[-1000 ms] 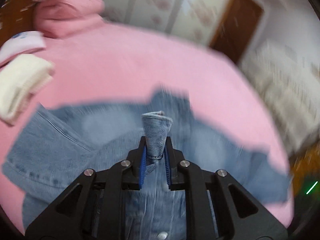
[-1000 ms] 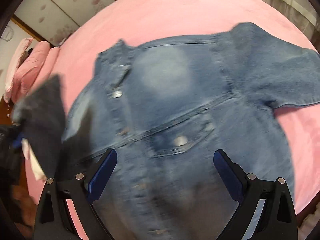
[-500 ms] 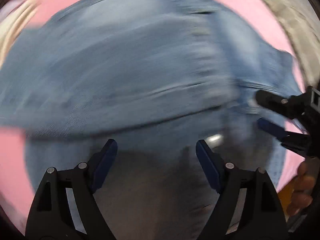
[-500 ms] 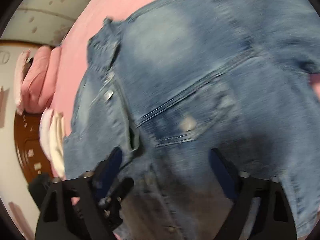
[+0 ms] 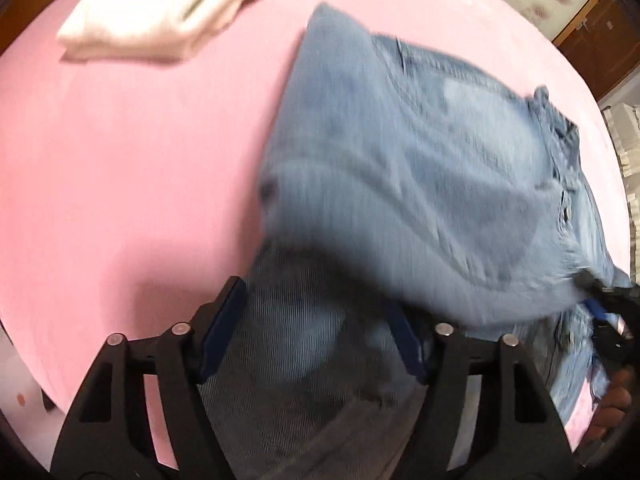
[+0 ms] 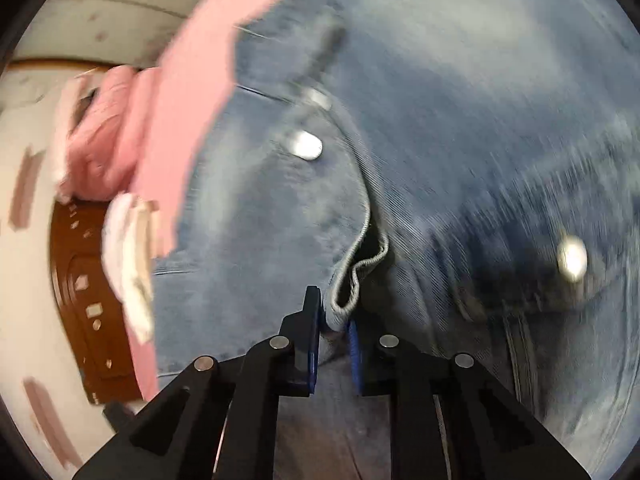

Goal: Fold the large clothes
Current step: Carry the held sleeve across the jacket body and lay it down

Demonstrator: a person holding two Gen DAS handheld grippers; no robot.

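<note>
Jacket (image 5: 420, 168): faded blue denim, silver buttons (image 6: 307, 146). Bed (image 5: 140, 160): pink. Folded cloth (image 5: 168, 4): cream. Pads (image 5: 224, 332): blue.

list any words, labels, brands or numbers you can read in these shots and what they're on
None can be read.
Denim jacket: its metal buttons are blurred, so any engraving is illegible.
Folded cream cloth on the pink bed: no print visible.
Both claws: no markings visible.

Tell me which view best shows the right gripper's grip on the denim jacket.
Right wrist view. The right gripper has its jaws shut on a folded edge of the denim jacket, seen close up. The left wrist view catches that gripper only at the frame's right edge, blurred, under the lifted jacket; contact isn't readable there.
</note>
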